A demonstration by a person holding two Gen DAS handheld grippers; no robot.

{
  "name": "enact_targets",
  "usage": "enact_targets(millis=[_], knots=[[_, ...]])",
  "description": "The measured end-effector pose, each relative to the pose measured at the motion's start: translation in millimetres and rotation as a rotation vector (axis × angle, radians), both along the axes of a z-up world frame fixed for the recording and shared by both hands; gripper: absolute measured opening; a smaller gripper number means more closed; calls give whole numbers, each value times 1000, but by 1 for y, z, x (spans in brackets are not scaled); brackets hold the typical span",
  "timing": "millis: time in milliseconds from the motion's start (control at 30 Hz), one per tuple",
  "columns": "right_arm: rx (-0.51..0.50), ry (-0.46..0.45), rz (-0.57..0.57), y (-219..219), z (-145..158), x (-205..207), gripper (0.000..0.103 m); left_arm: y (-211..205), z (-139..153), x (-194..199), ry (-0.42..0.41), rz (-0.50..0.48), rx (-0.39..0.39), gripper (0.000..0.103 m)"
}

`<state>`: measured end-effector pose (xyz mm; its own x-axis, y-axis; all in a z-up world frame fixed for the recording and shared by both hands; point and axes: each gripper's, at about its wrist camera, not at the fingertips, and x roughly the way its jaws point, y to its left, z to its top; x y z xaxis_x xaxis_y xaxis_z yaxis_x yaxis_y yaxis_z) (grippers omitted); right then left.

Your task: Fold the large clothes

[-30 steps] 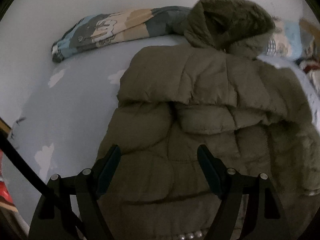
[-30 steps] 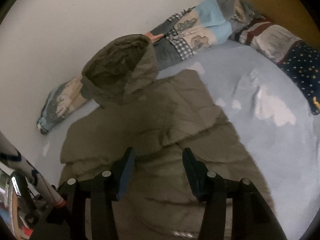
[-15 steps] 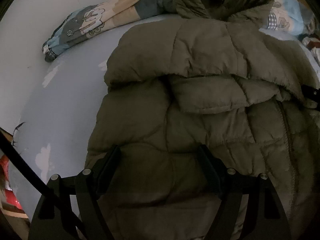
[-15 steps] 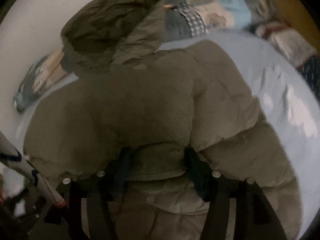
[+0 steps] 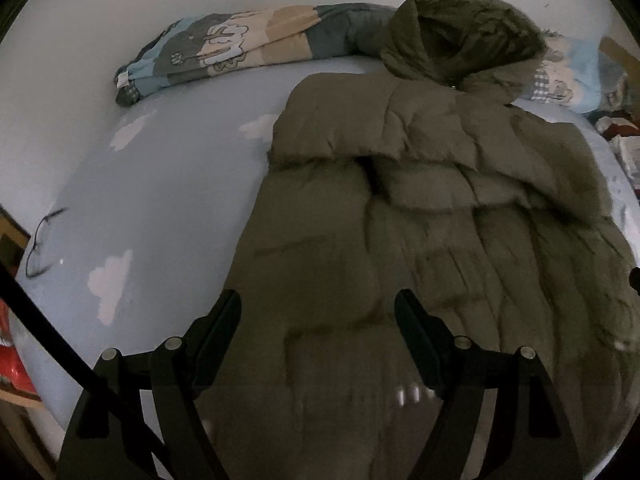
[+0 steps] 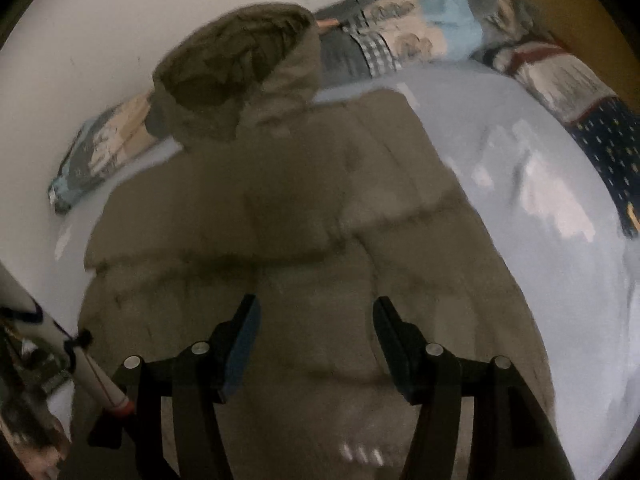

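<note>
The left gripper (image 5: 318, 312) was seen with its jaws spread wide and nothing held between them, poised above the lower part of the olive padded jacket (image 5: 420, 220). The right gripper (image 6: 316, 320) was likewise found wide apart and empty, over the same jacket (image 6: 280, 220). The jacket was laid out flat on the pale blue sheet (image 5: 160, 184) printed with white clouds, its sleeves folded in across the body. Its hood (image 5: 460, 36) was propped against the white wall (image 5: 80, 20) at the far side, partly lying over a rolled patchwork blanket (image 5: 240, 44). A dark dotted cloth (image 6: 604, 140) was seen at the right edge of the bed.
</note>
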<state>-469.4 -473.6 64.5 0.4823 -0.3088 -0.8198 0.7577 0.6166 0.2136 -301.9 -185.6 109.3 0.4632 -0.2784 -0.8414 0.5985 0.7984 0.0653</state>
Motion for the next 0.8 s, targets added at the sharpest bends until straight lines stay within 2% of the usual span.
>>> enact_targets(millis=[133,233,367,467,600,800], knots=[[-4,-21,-21,14,15,-48,63,50,17,-20,26,-4,-57,78],[-47,-56,-62,22,31,-98,66,101,18,-19,112,23,-107,78],[-14,-87,-130,23,29,-175,67,179,8,1,233,140,-190,78],[32,-97,-200,17,18,-221,67,214,-6,9,330,212,-263,78],[114,-141,-259,10,3,-259,68,224,-27,11,459,205,-317,78],[203,-160,-251,8,-21,-258,74,208,-48,3,569,147,-334,78]])
